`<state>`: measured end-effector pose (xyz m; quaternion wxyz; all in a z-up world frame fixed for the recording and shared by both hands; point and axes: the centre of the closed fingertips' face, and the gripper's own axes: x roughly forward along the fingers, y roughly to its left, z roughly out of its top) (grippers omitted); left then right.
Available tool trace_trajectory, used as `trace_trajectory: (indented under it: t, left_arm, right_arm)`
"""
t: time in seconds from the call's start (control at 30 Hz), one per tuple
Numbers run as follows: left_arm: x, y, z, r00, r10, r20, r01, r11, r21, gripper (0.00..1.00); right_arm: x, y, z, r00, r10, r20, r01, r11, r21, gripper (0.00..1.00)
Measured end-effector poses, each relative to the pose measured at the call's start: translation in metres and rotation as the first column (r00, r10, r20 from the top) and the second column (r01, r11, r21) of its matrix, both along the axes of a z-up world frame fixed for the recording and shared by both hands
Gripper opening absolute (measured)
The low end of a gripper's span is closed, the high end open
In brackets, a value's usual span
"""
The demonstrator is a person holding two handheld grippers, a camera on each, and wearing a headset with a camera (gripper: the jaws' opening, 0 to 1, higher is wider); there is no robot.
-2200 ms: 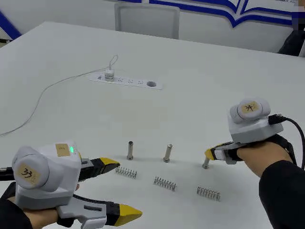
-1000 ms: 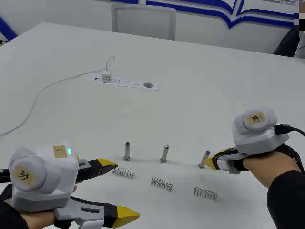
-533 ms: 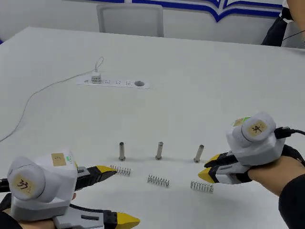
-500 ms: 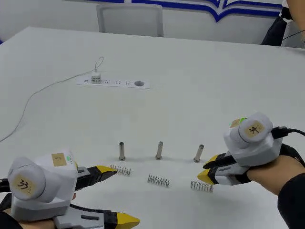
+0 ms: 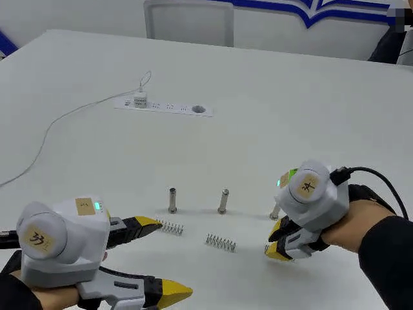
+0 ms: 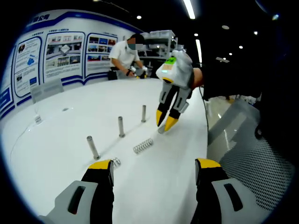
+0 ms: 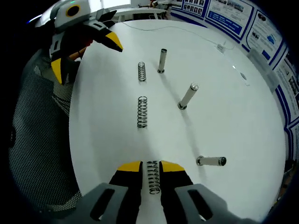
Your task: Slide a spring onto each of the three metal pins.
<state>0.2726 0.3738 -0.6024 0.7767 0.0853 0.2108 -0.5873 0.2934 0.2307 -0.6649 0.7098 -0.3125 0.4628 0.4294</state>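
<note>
Three metal pins stand in a row on the white table: left (image 5: pixel 172 199), middle (image 5: pixel 223 200), right (image 5: pixel 275 210). The left spring (image 5: pixel 171 227) and the middle spring (image 5: pixel 220 242) lie in front of them. My right gripper (image 5: pixel 275 240) points down just in front of the right pin. In the right gripper view its yellow tips (image 7: pixel 151 166) sit tight against both sides of the right spring (image 7: pixel 152 177), which lies flat on the table. My left gripper (image 5: pixel 164 257) is wide open at the lower left, one tip beside the left spring, nothing between its fingers (image 6: pixel 100 164).
A white power strip (image 5: pixel 164 106) with a plug and a trailing cable lies farther back. A chair (image 5: pixel 188 21) stands behind the table. A person (image 6: pixel 126 53) works at the far end. The table edge (image 6: pixel 208 135) runs close on the near side.
My right gripper has moved from the right pin toward me and lowered over the right spring, which now sits between its jaws. The left gripper has stayed put.
</note>
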Motion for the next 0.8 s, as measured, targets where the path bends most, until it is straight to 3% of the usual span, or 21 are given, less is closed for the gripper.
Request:
trace_trajectory:
  t: [0.2,0.43,0.67,0.8]
  left_arm:
    - [0.003,0.002,0.001,1.000,0.015,0.002,-0.015,1.000,-0.005,0.73]
    - [0.007,0.003,0.005,0.999,0.035,0.008,-0.035,0.999,-0.020,0.72]
    - [0.009,0.004,0.009,0.999,0.048,0.013,-0.048,0.998,-0.036,0.72]
    - [0.009,0.004,0.010,0.999,0.047,0.015,-0.046,0.998,-0.040,0.72]
  right_arm:
    - [-0.001,-0.002,-0.010,0.997,0.071,-0.034,-0.073,0.995,-0.068,0.14]
    - [-0.002,-0.004,-0.016,0.992,0.112,-0.065,-0.118,0.988,-0.097,0.12]
    - [-0.003,-0.005,-0.014,0.990,0.114,-0.077,-0.121,0.989,-0.090,0.12]
    - [0.000,-0.006,-0.008,0.996,0.077,-0.050,-0.080,0.995,-0.059,0.12]
